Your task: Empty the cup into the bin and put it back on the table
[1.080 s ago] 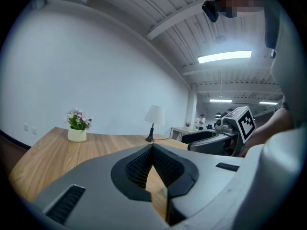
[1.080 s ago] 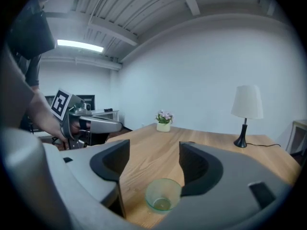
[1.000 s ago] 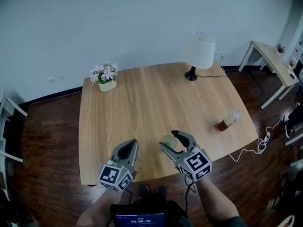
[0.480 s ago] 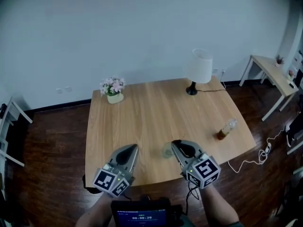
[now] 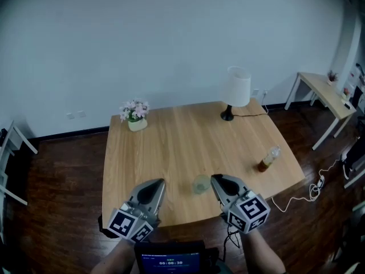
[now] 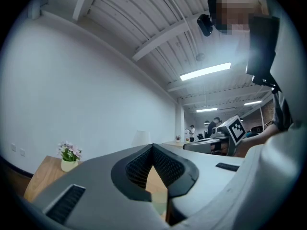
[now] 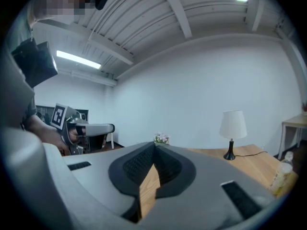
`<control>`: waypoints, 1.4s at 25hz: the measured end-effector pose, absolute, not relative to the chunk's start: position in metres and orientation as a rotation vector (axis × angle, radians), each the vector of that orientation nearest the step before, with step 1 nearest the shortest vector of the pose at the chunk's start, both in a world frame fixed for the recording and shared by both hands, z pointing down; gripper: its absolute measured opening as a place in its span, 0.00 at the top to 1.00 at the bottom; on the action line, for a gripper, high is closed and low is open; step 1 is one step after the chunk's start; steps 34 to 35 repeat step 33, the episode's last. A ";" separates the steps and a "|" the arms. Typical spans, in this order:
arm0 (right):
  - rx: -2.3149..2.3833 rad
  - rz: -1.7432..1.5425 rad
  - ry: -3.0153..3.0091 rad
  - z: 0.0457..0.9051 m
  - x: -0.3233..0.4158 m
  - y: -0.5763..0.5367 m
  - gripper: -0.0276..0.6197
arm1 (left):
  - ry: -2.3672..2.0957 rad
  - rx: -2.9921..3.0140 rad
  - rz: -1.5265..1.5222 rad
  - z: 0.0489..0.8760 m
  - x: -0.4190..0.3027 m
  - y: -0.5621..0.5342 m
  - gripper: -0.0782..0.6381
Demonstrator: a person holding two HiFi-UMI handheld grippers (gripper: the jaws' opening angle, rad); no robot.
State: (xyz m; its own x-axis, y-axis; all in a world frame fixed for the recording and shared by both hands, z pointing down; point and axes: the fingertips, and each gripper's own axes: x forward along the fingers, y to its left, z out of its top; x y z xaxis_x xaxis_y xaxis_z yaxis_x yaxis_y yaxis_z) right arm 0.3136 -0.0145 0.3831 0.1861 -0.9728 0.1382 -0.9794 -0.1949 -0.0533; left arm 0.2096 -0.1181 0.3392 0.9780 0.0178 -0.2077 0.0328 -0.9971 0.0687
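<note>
While both pairs of jaws sit closed tip to tip on nothing, the right gripper [image 5: 217,179] and left gripper [image 5: 159,183] hover at lower centre; between them, just beside the right one, a pale, translucent cup [image 5: 201,184] stands upright on the wooden table [image 5: 171,141].

office-like room, bare white walls, wooden table [image 5: 171,147], table lamp [image 5: 236,90], side desk [image 5: 322,87], ceiling strip lights [image 6: 205,71]

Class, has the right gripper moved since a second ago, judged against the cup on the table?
Yes. The right gripper has pulled back off the cup, which stands free on the table just left of its shut jaws.
</note>
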 end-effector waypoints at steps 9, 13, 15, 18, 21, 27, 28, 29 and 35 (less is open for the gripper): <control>2.388 0.241 -1.943 0.372 0.309 -0.011 0.96 | 0.065 3.053 -0.323 0.332 0.201 -0.119 0.89; 2.395 0.264 -1.946 0.376 0.312 -0.011 0.96 | 0.107 3.051 -0.278 0.332 0.200 -0.119 0.89; 2.401 0.270 -1.941 0.376 0.313 -0.010 0.96 | 0.123 3.049 -0.277 0.329 0.200 -0.120 0.89; 2.406 0.273 -1.936 0.376 0.315 -0.012 0.96 | 0.134 3.050 -0.286 0.324 0.201 -0.126 0.89; 2.418 0.271 -1.923 0.376 0.319 -0.009 0.96 | 0.148 3.048 -0.288 0.324 0.205 -0.128 0.89; 2.439 0.282 -1.891 0.378 0.327 -0.002 0.96 | 0.170 3.036 -0.275 0.329 0.208 -0.129 0.89; 2.447 0.285 -1.889 0.378 0.328 -0.001 0.96 | 0.171 3.030 -0.277 0.329 0.209 -0.129 0.89; 2.454 0.289 -1.887 0.378 0.329 -0.001 0.96 | 0.170 3.024 -0.279 0.330 0.209 -0.130 0.89; 2.458 0.297 -1.881 0.377 0.329 -0.005 0.96 | 0.163 3.016 -0.276 0.330 0.210 -0.136 0.89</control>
